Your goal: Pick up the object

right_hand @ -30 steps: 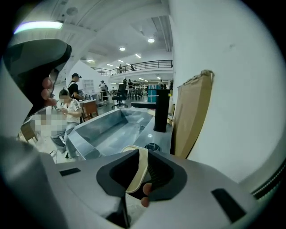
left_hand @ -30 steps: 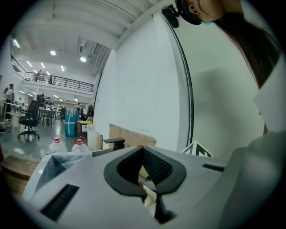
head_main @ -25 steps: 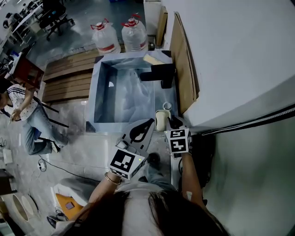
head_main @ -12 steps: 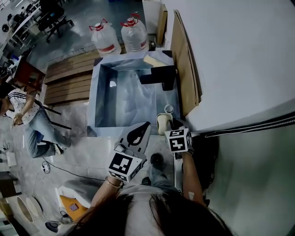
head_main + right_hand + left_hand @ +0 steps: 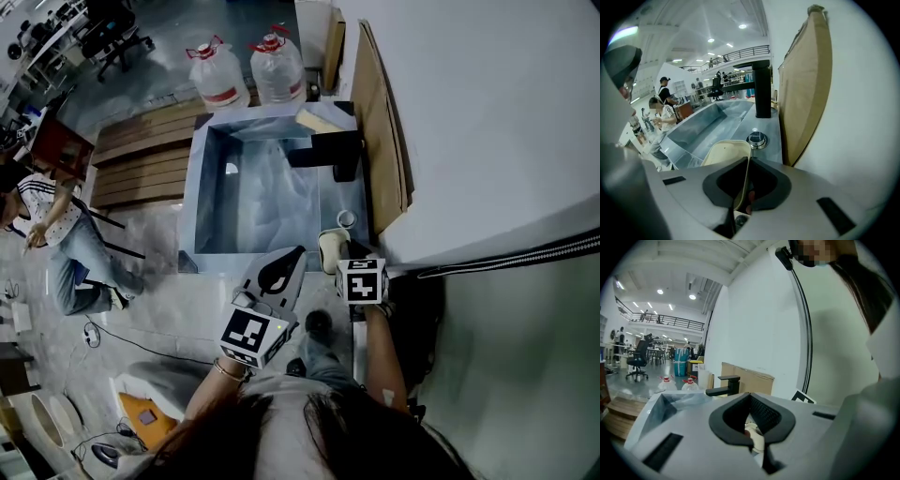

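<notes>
1. Two grippers are held by a person near the front right corner of a steel bench (image 5: 349,202) in which a deep sink (image 5: 208,197) is set.
2. The right gripper (image 5: 341,255) is seen with its jaws closed on the near wall of a cream container (image 5: 328,247); in the right gripper view the thin wall is pinched between the two black pads (image 5: 761,180), with the right gripper (image 5: 748,160) at the rim.
3. The cream container (image 5: 725,154) is found over the right strip of the bench (image 5: 772,126), just in front of a round metal knob (image 5: 757,139). It cannot be told whether its base touches the bench.
4. The left gripper (image 5: 298,253) is held just beside the container, on its left, and its jaws are brought together at the tips with nothing gripped. In the left gripper view the left gripper (image 5: 750,397) is pointed toward the container (image 5: 757,439), which is seen through the gap between the pads.
5. A black tap (image 5: 323,150) is mounted at the far right of the sink (image 5: 708,126), well apart from the container.
6. A cardboard sheet (image 5: 380,131) is leaned against the white wall (image 5: 487,112) to the right of the bench.
7. Beyond the sink a water bottle (image 5: 217,80) and a second water bottle (image 5: 277,67) are placed on the floor, and wooden pallets (image 5: 141,159) are laid to the left.
8. A seated person (image 5: 56,225) is seen at the far left.
</notes>
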Demonstrator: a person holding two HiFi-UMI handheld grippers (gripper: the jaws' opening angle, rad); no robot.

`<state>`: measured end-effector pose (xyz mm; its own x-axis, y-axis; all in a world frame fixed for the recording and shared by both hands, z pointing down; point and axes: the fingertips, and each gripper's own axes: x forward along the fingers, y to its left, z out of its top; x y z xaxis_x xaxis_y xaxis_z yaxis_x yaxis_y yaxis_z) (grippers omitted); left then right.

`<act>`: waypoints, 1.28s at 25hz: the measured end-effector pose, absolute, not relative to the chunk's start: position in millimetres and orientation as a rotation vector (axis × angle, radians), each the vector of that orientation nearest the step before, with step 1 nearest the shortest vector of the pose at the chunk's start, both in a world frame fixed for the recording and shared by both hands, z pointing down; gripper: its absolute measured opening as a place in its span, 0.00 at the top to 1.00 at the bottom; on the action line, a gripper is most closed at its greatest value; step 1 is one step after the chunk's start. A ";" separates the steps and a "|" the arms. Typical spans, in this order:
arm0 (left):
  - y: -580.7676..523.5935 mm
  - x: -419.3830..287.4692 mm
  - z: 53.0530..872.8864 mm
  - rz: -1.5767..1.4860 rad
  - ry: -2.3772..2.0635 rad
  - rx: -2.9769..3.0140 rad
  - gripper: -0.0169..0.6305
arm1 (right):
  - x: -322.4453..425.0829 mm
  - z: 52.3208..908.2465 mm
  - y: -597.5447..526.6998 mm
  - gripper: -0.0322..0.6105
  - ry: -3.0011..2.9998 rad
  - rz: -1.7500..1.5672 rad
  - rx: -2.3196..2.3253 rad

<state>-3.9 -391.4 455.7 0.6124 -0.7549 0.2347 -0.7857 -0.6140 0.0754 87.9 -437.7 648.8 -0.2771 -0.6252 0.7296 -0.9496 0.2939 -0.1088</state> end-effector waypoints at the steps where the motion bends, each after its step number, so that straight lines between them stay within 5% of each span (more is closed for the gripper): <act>1: -389.5 -5.1 455.6 0.268 -1.289 2.663 0.96 | 87.9 647.7 -437.9 0.89 -2.003 0.749 1.420; 32: -301.6 -28.4 418.7 0.154 -1.363 2.710 0.96 | 101.1 563.7 -367.4 0.90 -2.107 0.706 1.642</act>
<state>-28.4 -301.6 418.7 0.5932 -0.7933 0.1369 -0.8039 -0.5929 0.0477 101.1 -367.4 563.7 -0.2476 -0.7797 0.5751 -0.9688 0.1928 -0.1557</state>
